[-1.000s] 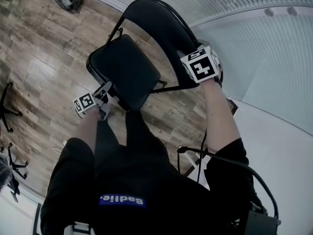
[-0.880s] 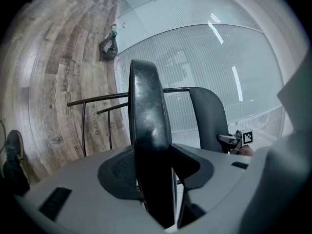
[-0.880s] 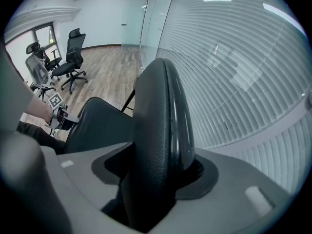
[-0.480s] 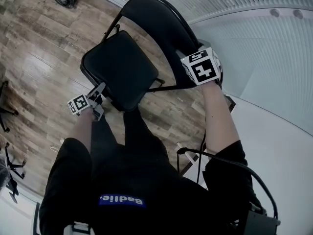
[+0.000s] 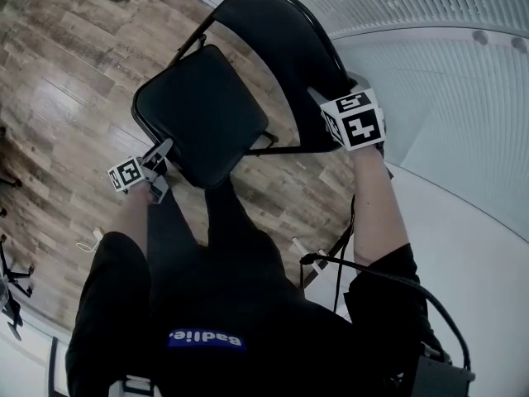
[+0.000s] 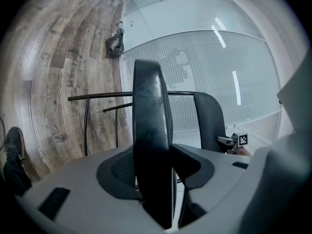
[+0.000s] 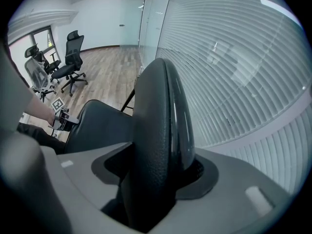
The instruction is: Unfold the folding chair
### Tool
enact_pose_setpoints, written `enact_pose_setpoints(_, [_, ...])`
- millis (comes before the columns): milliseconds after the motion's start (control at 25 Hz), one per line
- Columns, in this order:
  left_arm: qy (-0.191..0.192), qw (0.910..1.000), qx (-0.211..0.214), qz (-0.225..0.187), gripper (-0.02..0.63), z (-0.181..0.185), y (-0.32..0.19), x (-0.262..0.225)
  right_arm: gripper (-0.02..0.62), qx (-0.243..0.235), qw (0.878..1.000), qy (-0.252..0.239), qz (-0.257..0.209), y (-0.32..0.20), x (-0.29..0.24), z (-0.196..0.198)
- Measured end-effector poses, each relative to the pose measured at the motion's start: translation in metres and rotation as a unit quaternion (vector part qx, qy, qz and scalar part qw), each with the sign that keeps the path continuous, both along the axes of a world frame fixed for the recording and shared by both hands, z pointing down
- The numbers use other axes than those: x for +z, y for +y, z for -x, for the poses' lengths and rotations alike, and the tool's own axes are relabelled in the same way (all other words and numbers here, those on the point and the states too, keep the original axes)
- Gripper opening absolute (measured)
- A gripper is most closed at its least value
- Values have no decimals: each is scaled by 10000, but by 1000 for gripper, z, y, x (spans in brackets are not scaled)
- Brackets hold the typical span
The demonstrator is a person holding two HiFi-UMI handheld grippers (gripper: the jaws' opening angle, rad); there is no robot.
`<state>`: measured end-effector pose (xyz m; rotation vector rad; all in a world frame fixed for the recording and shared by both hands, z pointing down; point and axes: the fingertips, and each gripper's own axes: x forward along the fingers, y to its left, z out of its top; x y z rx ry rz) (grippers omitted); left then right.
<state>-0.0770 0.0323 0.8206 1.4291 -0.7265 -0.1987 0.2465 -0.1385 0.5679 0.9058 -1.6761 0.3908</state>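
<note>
The black folding chair stands on the wood floor in front of me, its padded seat point(image 5: 202, 110) tipped down and its curved backrest point(image 5: 281, 40) to the right of it. My left gripper point(image 5: 159, 152) holds the seat's near edge point(image 6: 152, 126). Its jaws have just been opening a little, and the edge still fills the space between them with both pads touching. My right gripper point(image 5: 345, 116) is shut on the backrest's top edge point(image 7: 163, 130), which runs up between its jaws. The thin frame tubes point(image 6: 97, 97) show beyond the seat.
A striped glass wall point(image 7: 234, 67) rises right behind the chair. A dark bag point(image 6: 116, 43) lies on the floor by the wall. Black office chairs point(image 7: 72, 57) stand far off. My legs point(image 5: 207, 246) are close to the seat, and a cable point(image 5: 364, 271) hangs at my right.
The seat has swung further down and left in the head view. My left gripper went left and lower with it. The right gripper stayed on the backrest.
</note>
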Motion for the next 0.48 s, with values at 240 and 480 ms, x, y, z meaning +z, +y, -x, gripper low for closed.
enact_pose_setpoints(240, [177,9998,52,-7,186,10,4,14,255,25,9999,-68,70,-4,9,0])
enact_pose_setpoints(480, [429,9990,-31,90,189,14,9,22,255,42,9998,-128,123,-4,15,0])
